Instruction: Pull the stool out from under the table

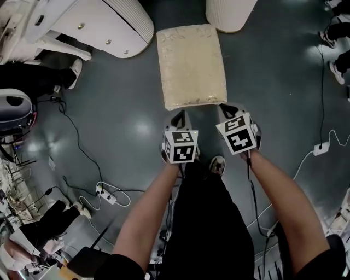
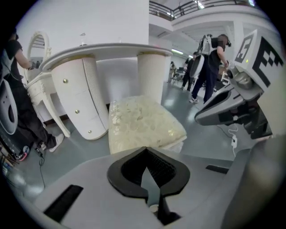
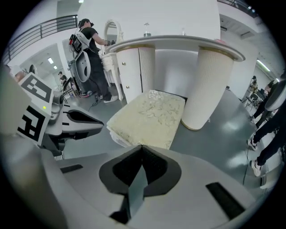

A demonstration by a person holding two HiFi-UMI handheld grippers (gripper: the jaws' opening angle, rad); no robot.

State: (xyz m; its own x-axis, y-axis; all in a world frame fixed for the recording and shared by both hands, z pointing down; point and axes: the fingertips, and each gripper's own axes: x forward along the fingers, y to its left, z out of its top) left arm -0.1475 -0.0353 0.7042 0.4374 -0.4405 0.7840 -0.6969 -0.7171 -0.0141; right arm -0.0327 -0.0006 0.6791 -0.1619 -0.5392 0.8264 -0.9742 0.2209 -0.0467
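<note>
The stool [image 1: 191, 65], a rectangle with a cream patterned cushion, stands on the grey floor just clear of the white table [image 1: 117, 22], between its two ribbed pedestals. Both grippers hover over the floor at the stool's near edge, touching nothing. My left gripper [image 1: 178, 118] is shut and empty, its tips near the cushion's near-left corner. To its right, my right gripper [image 1: 229, 110] is also shut and empty, by the near-right corner. In the left gripper view the stool [image 2: 143, 123] lies beyond the left gripper [image 2: 145, 154]. In the right gripper view the stool [image 3: 149, 116] lies ahead of the right gripper [image 3: 142, 152].
The table's right pedestal [image 1: 229, 13] stands right behind the stool. Cables and a power strip [image 1: 106, 195] lie on the floor at left, and a white plug [image 1: 321, 147] at right. A bystander's shoes [image 1: 332, 38] are at the right edge. A person [image 2: 214, 67] stands further off.
</note>
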